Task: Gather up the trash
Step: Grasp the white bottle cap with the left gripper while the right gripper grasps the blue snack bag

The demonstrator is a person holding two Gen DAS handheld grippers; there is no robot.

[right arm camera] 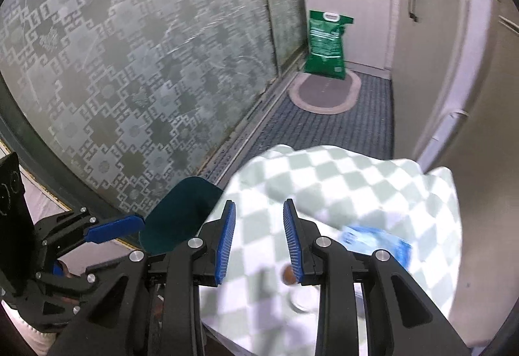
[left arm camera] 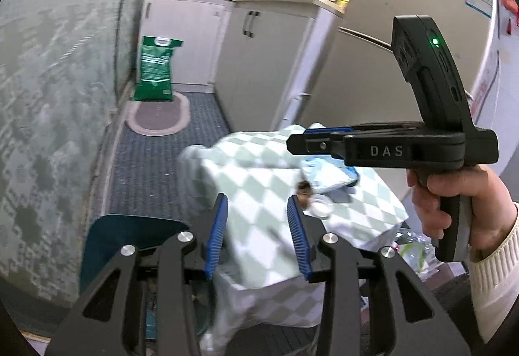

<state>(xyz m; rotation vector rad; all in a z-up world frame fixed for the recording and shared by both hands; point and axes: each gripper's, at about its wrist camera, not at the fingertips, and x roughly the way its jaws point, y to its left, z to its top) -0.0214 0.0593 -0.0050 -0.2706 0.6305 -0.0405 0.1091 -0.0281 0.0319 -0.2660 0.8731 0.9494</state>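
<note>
A small table with a green-and-white checked cloth (left arm camera: 259, 174) carries a blue-and-white packet (left arm camera: 327, 176), a small clear lid or cup (left arm camera: 319, 205) and a brown scrap (left arm camera: 303, 189). My left gripper (left arm camera: 258, 226) is open and empty over the cloth's near edge. My right gripper (left arm camera: 303, 145), seen from the side, hovers above the packet. In the right wrist view my right gripper (right arm camera: 259, 242) is open and empty over the cloth (right arm camera: 340, 180), with the packet (right arm camera: 376, 242), brown scrap (right arm camera: 287, 275) and clear lid (right arm camera: 303, 299) just right of it. The left gripper (right arm camera: 116, 227) shows at the left.
A dark teal bin lid (left arm camera: 129, 236) stands left of the table, also in the right wrist view (right arm camera: 181, 213). A patterned glass door (right arm camera: 129, 64) runs along the left. A green sack (left arm camera: 155, 70) and oval mat (left arm camera: 159, 116) lie ahead. Cabinets (left arm camera: 262, 64) and a fridge (left arm camera: 405, 31) are on the right.
</note>
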